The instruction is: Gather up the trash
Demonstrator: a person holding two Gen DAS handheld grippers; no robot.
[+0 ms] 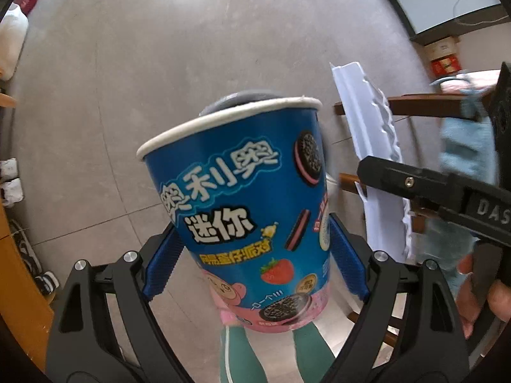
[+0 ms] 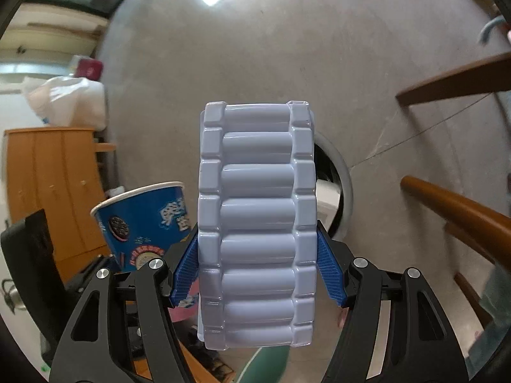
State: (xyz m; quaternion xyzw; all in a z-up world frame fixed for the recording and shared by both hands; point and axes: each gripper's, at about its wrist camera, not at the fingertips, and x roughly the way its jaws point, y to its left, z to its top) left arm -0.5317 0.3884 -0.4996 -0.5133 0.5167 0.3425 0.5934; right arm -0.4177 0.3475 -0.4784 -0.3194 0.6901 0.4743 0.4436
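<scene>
The left gripper [image 1: 252, 249] is clamped on a blue Oreo snack cup [image 1: 246, 210], rim pointing away. The right gripper [image 2: 255, 271] squeezes a pale ribbed plastic biscuit tray [image 2: 255, 223] by its long edges. Both hang just above a grey-rimmed bin [image 2: 338, 185] on the far floor, apparently for dropping.

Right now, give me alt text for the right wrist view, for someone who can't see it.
The right tongs grip a pale lilac ridged plastic snack tray upright between blue pads, over a grey tiled floor. At lower left, a blue paper Oreo cup is partly hidden behind the tray, and a round grey bin rim peeks out to its right.
</scene>
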